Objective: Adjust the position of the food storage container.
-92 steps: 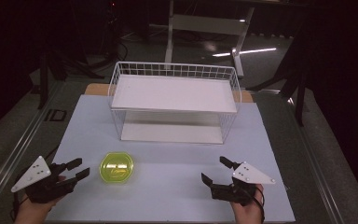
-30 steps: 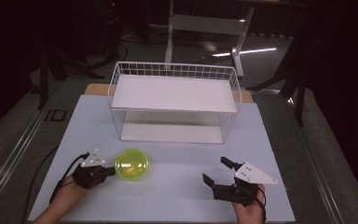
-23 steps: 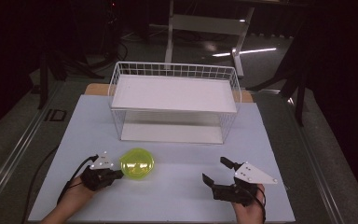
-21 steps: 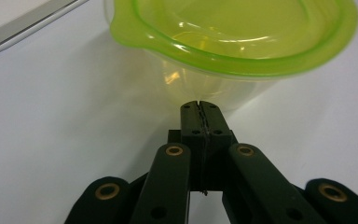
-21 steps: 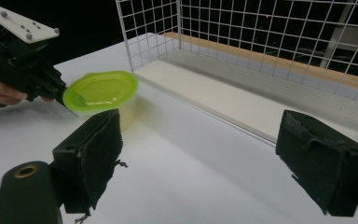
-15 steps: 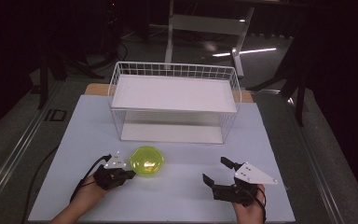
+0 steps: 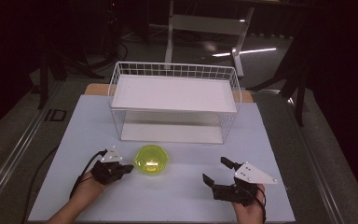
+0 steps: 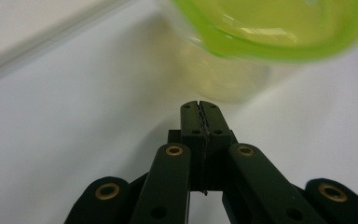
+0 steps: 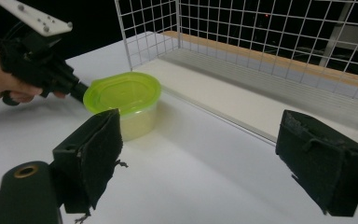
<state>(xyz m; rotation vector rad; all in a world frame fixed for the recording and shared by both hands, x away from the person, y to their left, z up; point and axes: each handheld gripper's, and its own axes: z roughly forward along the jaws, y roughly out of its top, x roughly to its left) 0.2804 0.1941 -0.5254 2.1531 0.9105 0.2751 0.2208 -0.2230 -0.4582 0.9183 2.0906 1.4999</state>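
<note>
Pushing green lidded container (image 7: 152,160) across counter (image 7: 177,196) with left hand-held gripper (image 7: 126,168), jaws shut, empty; right hand-held gripper (image 7: 216,175) wide open, idle. Wire rack (image 7: 175,70) not yet reached.

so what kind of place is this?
Probably a lab or studio set up for recording, not a home: a white-topped table in a dark room, stands behind it, a wire rack, and one green tub laid out between hand-held tongs.
</note>
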